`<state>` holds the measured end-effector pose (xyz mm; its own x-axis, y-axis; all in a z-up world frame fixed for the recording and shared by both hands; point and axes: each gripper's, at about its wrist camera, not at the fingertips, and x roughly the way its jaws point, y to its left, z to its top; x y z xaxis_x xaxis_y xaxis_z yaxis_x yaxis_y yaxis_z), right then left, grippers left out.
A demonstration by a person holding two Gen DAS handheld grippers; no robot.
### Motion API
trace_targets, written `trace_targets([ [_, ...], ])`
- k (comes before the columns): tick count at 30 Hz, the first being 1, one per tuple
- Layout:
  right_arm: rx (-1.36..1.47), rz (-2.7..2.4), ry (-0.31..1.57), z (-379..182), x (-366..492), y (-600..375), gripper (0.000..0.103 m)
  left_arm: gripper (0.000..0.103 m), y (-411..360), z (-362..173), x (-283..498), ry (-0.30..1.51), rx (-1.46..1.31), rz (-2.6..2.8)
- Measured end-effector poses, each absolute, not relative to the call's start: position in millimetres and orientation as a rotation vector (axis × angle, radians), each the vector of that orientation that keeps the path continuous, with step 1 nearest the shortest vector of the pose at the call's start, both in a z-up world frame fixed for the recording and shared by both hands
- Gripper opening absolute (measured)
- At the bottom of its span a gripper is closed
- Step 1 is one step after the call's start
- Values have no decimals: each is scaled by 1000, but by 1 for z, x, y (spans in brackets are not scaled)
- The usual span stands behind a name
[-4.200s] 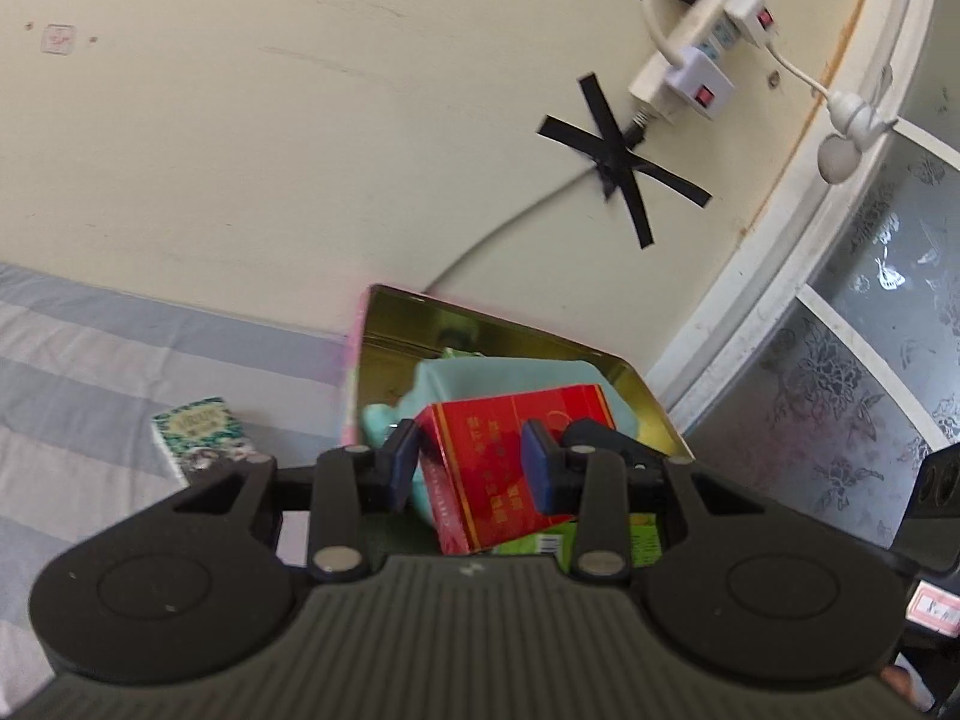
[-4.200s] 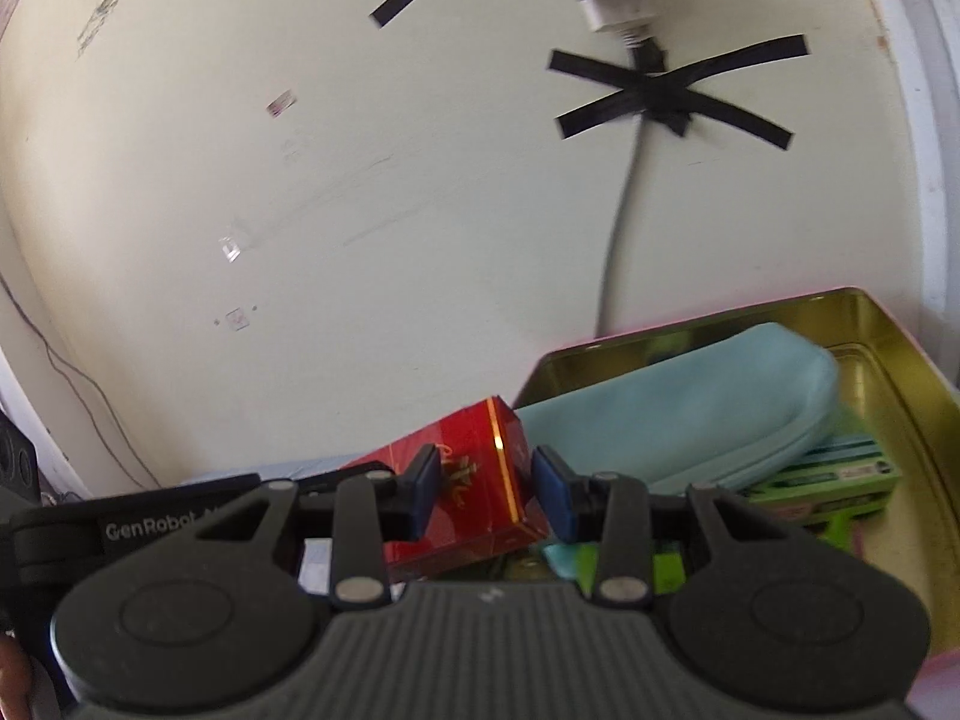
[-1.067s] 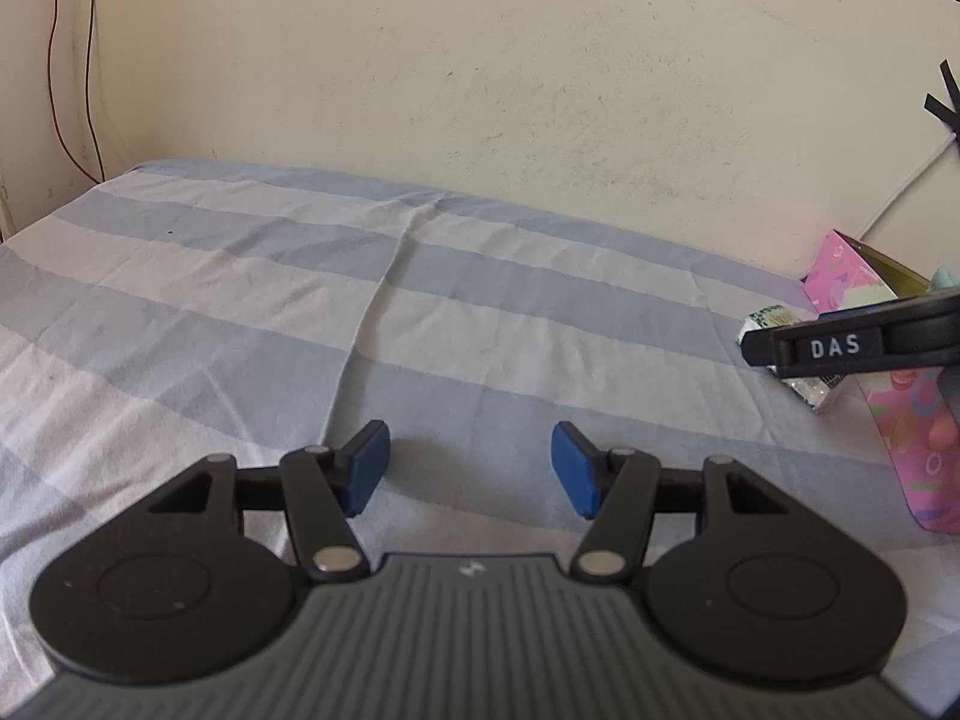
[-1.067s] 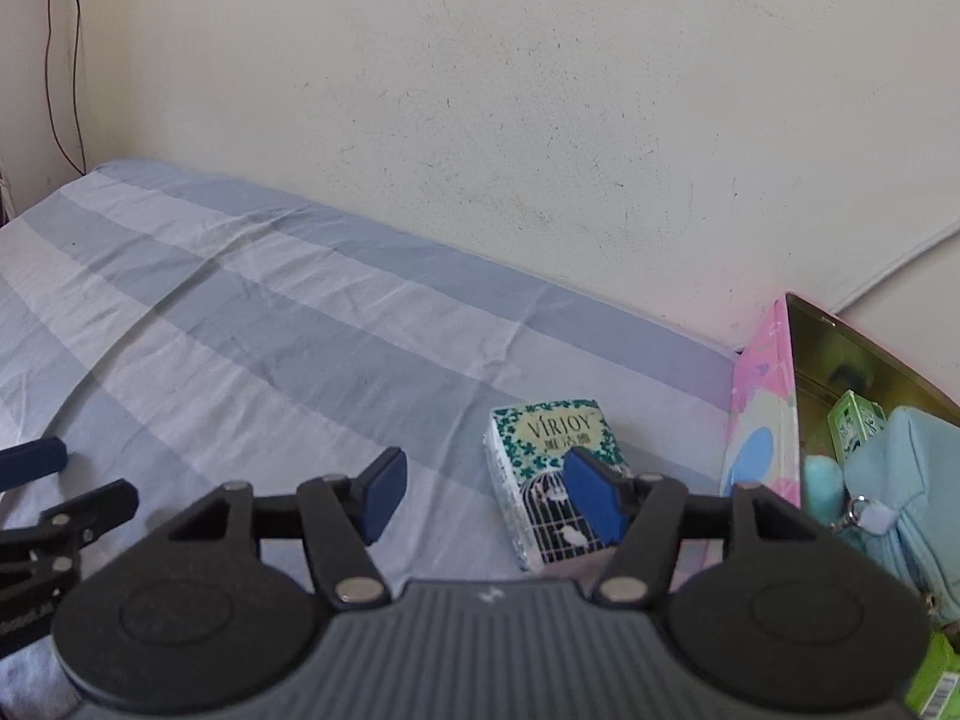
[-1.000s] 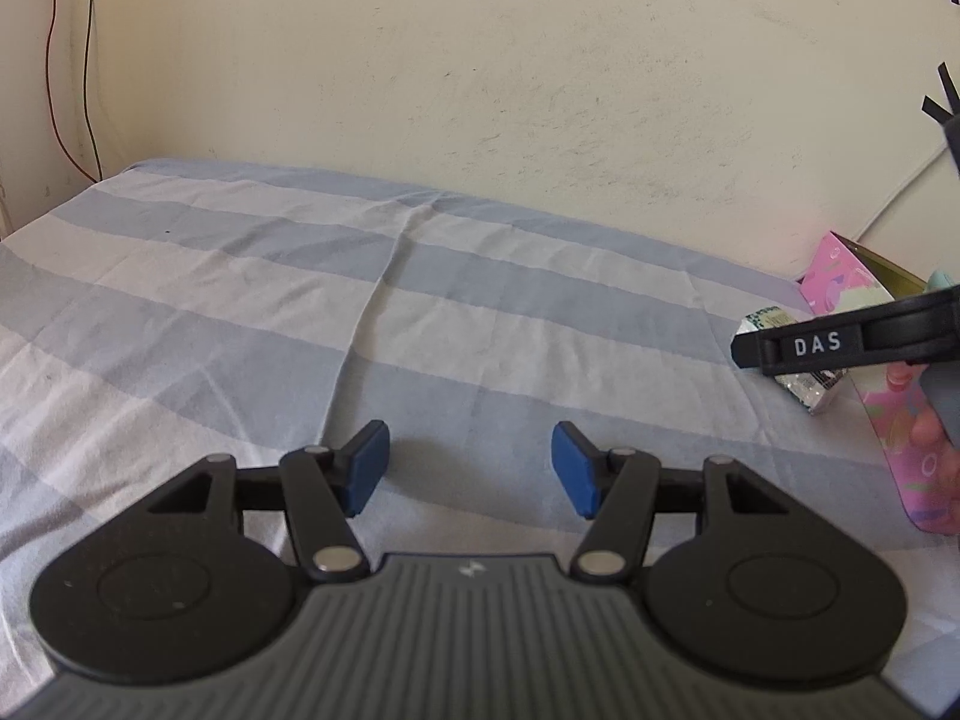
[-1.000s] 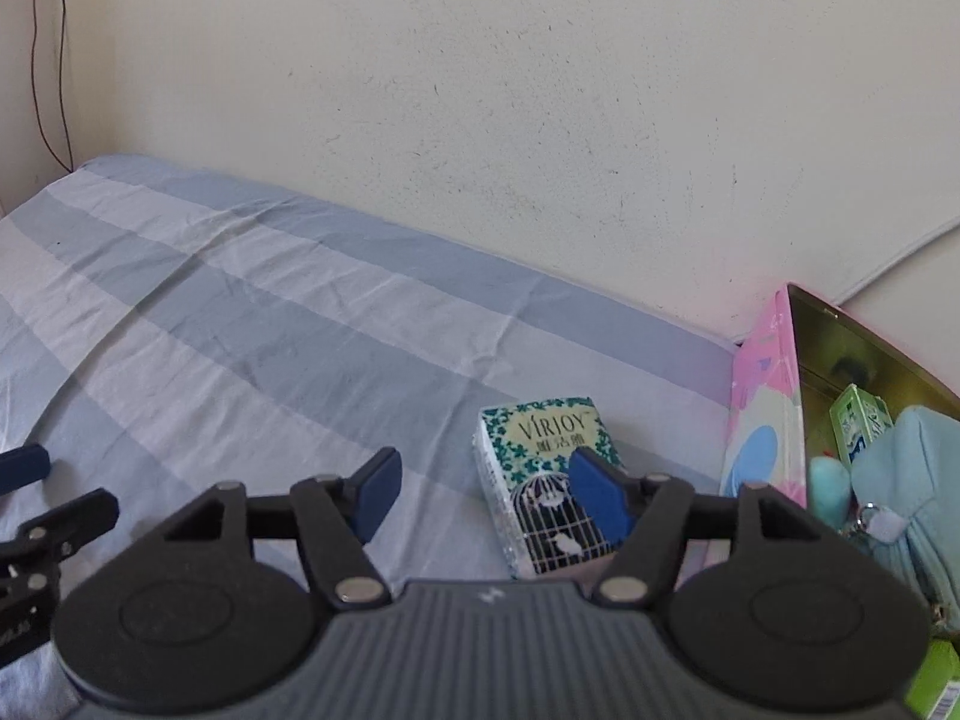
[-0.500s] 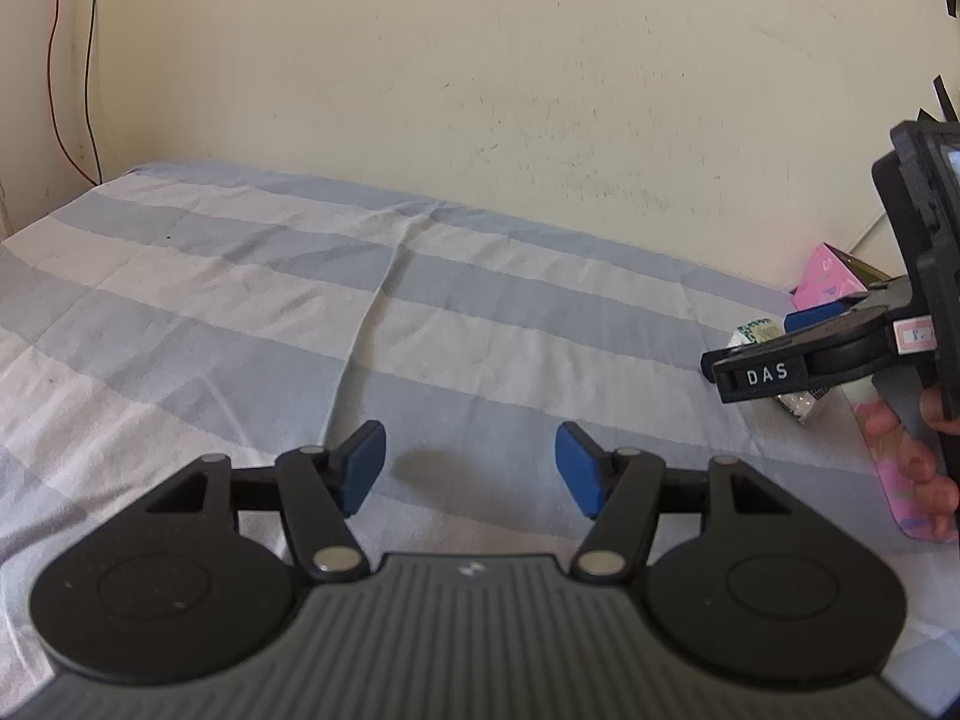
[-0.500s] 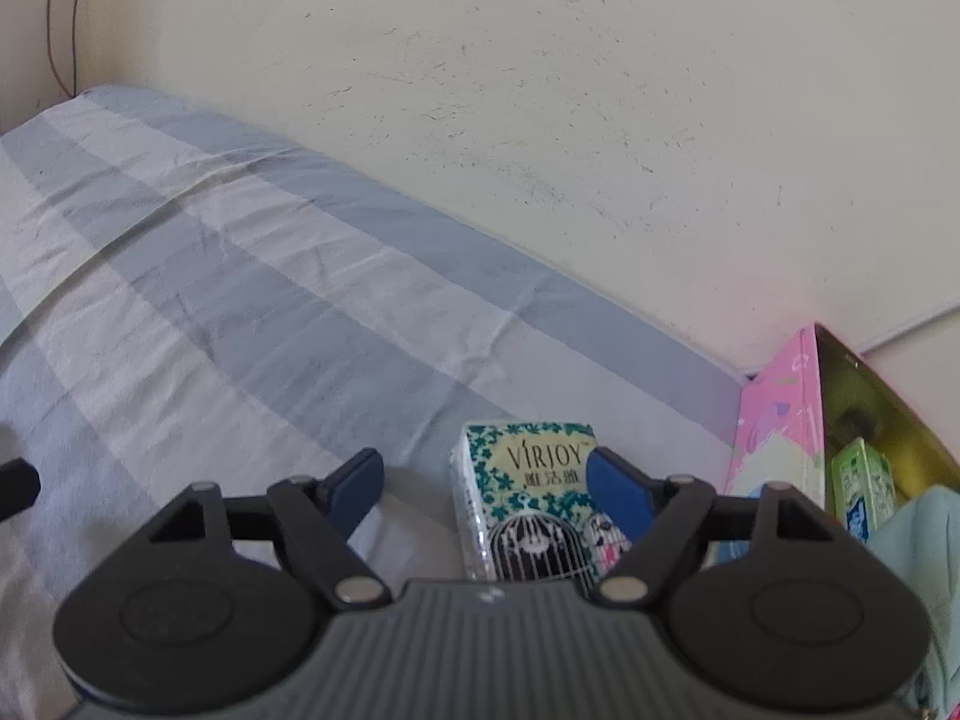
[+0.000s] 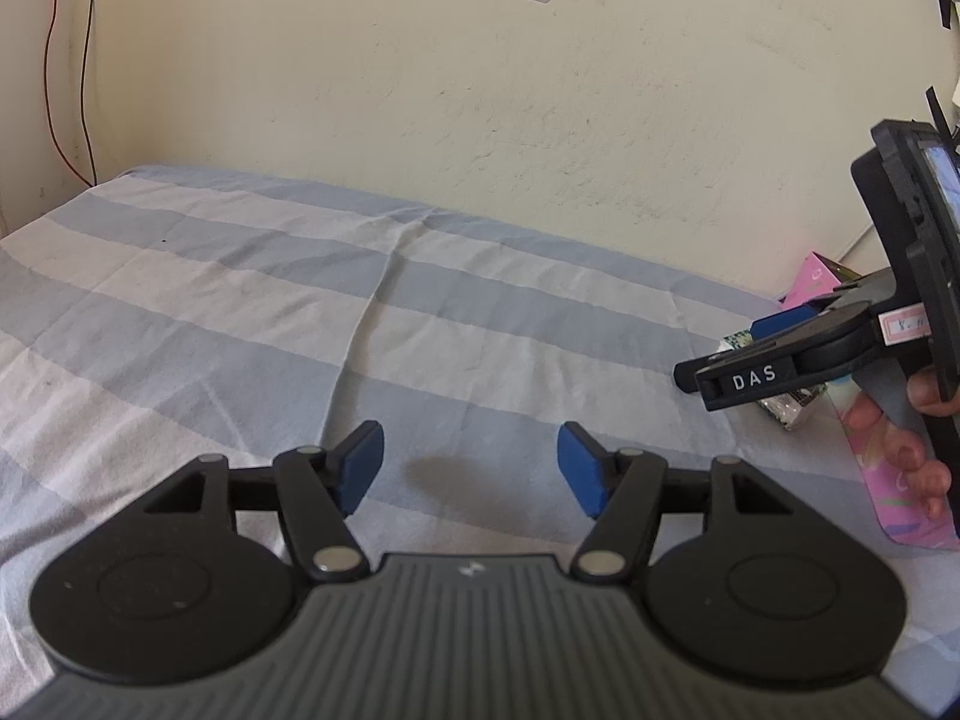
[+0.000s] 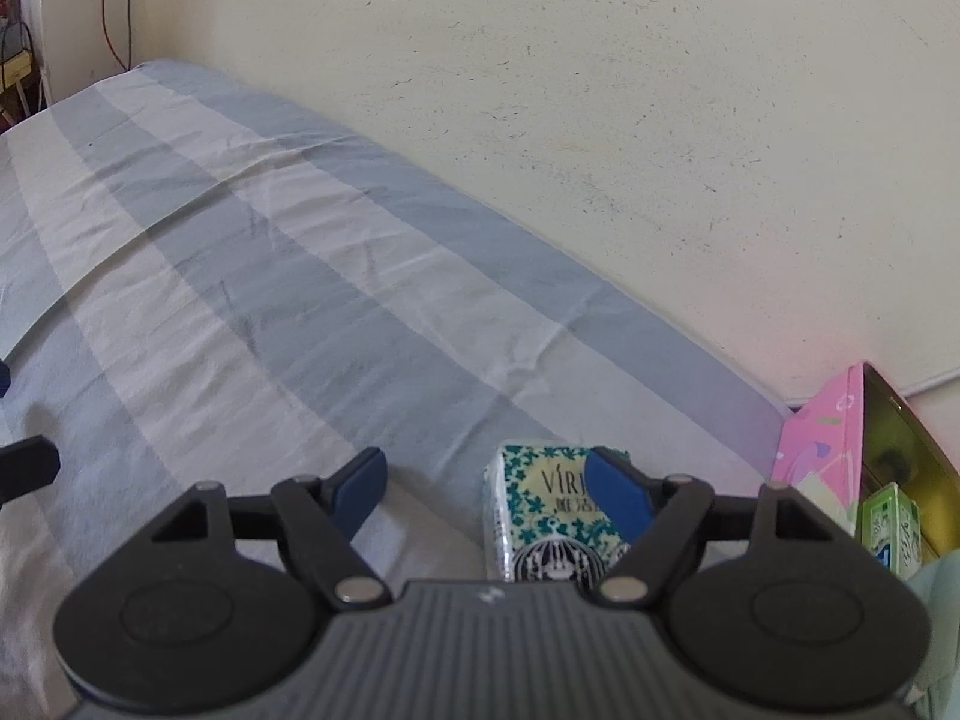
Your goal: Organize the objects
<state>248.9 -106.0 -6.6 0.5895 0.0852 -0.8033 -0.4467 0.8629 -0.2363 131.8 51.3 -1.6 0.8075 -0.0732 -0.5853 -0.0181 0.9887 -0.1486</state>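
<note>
Right gripper [image 10: 489, 489] is low over the bed [image 10: 252, 276], jaws spread wide, and the tissue pack [image 10: 543, 510] sits right there inside the gap, hard up against the right-hand fingertip [image 10: 618, 501]. That blue pad overlaps the pack's printed top, the lettering half covered; whether it actually touches, hard to tell from here. The left-hand fingertip [image 10: 360, 489] stands well clear of the pack, with striped sheet showing between them. So released, nothing gripped. The pack is white with green flowers and a black birdcage drawing, lying flat on the sheet.

Just right of this gripper: the pink tin [image 10: 831, 450], its gold inside visible, a small green carton [image 10: 891, 525] standing in it, and a pale teal pouch [image 10: 939, 600] at the frame edge.

Over to the left gripper [image 9: 468, 468]: also wide open, empty, hovering above bare blue-and-white stripes, a soft shadow on the sheet between its blue pads [image 9: 360, 465]. Well off to its right, the other tool comes in from the side, the right gripper [image 9: 774, 354] with its "DAS" label, the person's hand [image 9: 900, 426] wrapped on the handle. The tissue pack [image 9: 786, 405] peeks out beneath that finger, only corners showing, and the pink tin [image 9: 900, 516] lies behind the hand. A cream wall [image 9: 480, 90] backs the bed, red cable [image 9: 57, 78] hanging at far left.
</note>
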Motion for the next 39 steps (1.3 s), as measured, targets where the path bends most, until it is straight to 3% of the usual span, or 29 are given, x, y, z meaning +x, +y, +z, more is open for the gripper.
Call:
trace_targets([
  [9,-446,283,896,-9,255,-107,93,67,50,-1,132,633,-149,-24],
  [15,-385,284,936,-9,259,-115,90,67,50,-1,133,632,-150,-27],
  [18,-403,307,922,-7,253,-113,78,68,50,-2,133,632,-149,-27],
  [20,-434,316,901,-5,246,-108,58,69,50,-2,133,632,-149,-27],
  [24,-525,337,846,-6,226,-93,39,69,49,-2,133,632,-150,-27],
  [26,-525,386,852,-6,216,-85,13,69,49,-2,134,632,-150,-27],
  [28,-535,415,846,-7,207,-77,12,69,49,-2,134,632,-150,-27],
  [30,-552,426,830,-6,202,-72,14,69,49,-2,134,631,-150,-27],
  [34,-518,390,800,8,209,-79,57,69,49,-1,133,629,-155,-27],
  [36,-497,366,826,12,220,-87,65,69,49,-1,133,628,-157,-27],
  [38,-494,337,867,9,230,-95,84,69,49,-1,133,627,-158,-29],
  [39,-508,319,889,5,234,-97,87,69,49,-1,133,627,-158,-29],
])
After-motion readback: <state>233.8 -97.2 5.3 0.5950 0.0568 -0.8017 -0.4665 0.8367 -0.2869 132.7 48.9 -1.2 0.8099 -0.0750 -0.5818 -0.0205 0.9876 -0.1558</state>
